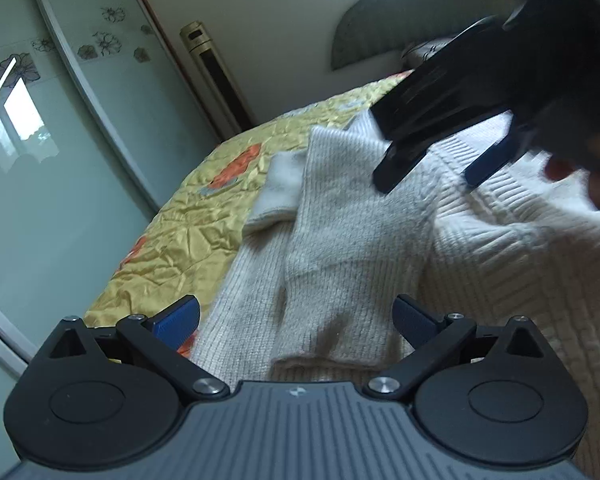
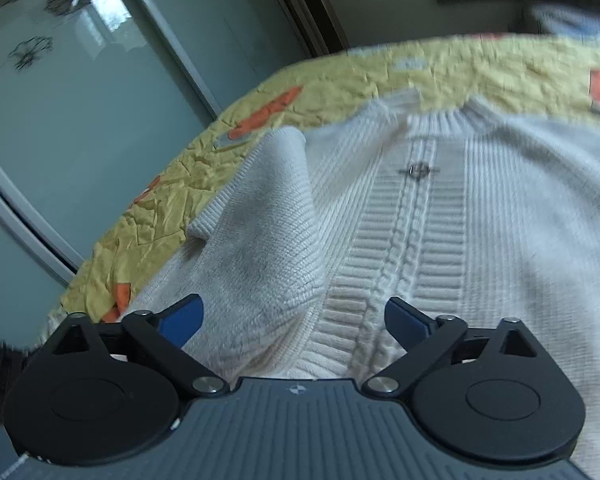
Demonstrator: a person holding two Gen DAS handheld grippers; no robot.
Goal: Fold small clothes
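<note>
Sweater (image 2: 440, 240) covers yellow bedspread (image 2: 340, 80); wardrobe (image 1: 80, 140) stands beside.

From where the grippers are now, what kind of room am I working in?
Most likely a bedroom. The white knitted sweater lies on a bed with a crinkled yellow satin bedspread. Beside it stand frosted-glass sliding wardrobe doors with flower prints, and a tall gold floor-standing air conditioner is in the corner.

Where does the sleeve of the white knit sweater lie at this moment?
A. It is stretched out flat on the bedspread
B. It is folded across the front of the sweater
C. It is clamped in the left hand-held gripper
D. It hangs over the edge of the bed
B: the sleeve lies folded over the white knit sweater, its cuff pointing toward the yellow bedspread; both hand-held grippers, left and right, are open and hold nothing.
</note>
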